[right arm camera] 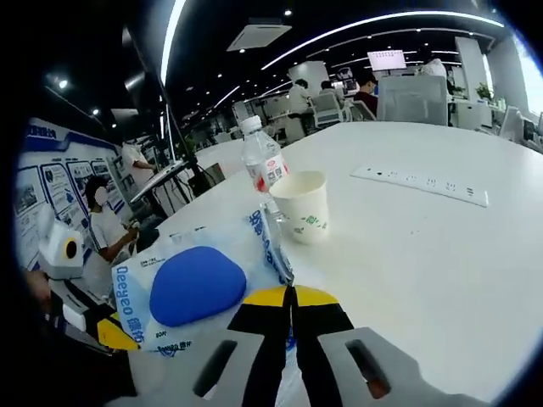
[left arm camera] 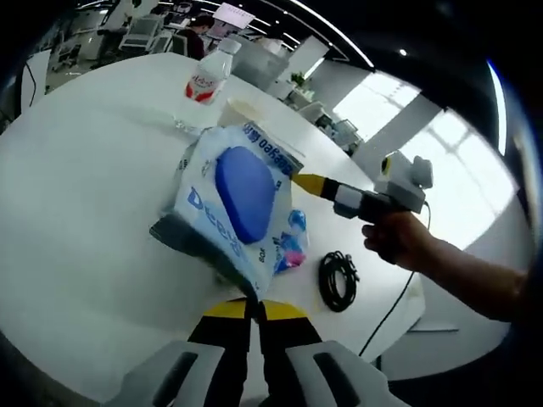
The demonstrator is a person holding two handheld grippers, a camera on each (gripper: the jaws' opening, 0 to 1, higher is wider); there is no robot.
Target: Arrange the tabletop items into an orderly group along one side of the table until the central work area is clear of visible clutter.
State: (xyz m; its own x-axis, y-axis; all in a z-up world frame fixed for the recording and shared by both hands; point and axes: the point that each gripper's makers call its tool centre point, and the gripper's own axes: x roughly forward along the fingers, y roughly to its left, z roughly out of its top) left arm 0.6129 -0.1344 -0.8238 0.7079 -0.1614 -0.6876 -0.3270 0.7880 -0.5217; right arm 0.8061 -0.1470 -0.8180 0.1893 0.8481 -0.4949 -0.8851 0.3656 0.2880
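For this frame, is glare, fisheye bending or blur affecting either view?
Left gripper view: windows blow out white behind the right gripper, and the table edge curves. Right gripper view: ceiling light strips bow into arcs; the wet-wipes pack stays sharp.

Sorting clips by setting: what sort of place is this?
Most likely an open-plan office: a large white table with a built-in power strip, rows of desks and office chairs, and long ceiling light strips.

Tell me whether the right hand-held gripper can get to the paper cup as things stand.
Probably not yet: the right hand-held gripper looks shut on the wipes pack, so it is occupied. Otherwise the way looks free; the paper cup stands just beyond, beside the bottle, with bare table around.
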